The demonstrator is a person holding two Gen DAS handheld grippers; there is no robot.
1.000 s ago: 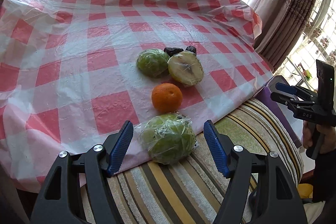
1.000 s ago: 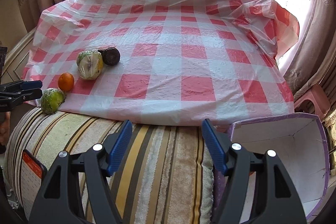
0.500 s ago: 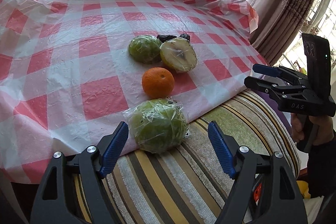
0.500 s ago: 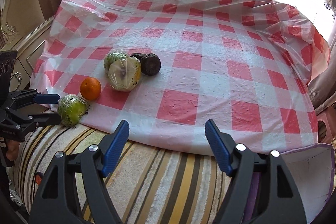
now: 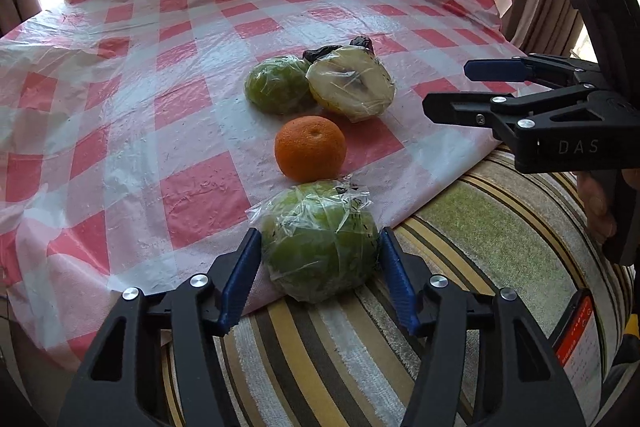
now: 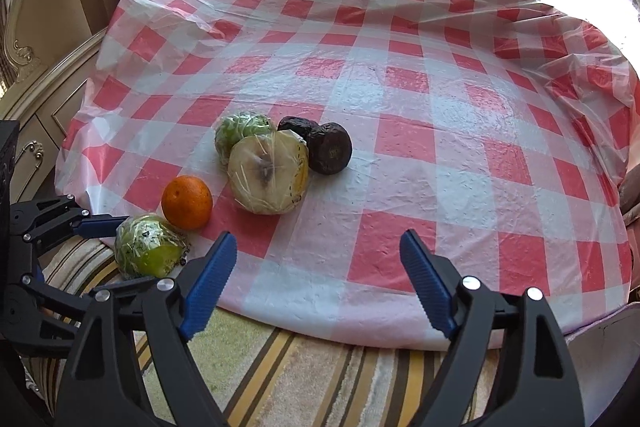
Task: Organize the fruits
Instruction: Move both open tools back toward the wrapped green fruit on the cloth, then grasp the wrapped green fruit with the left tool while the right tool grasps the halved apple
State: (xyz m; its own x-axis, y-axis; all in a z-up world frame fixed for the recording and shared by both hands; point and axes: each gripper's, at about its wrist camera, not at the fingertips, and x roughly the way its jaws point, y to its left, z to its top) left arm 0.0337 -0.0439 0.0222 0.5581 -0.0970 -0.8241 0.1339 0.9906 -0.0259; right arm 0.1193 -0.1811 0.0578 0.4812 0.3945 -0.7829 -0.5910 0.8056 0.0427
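The left gripper (image 5: 320, 259) is closing its ribbed blue pads on a round green fruit in crinkled cling film (image 5: 320, 241) (tablecloth's near edge, at 6 o'clock). Right gripper (image 6: 318, 283) spreads, empty, over glossy checked plastic tablecloth (image 6: 440, 115).

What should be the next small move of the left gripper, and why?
Probably finish closing, then lift. The left gripper is closing with the wrapped green fruit between its pads at the tablecloth edge; the right gripper is opening, empty.
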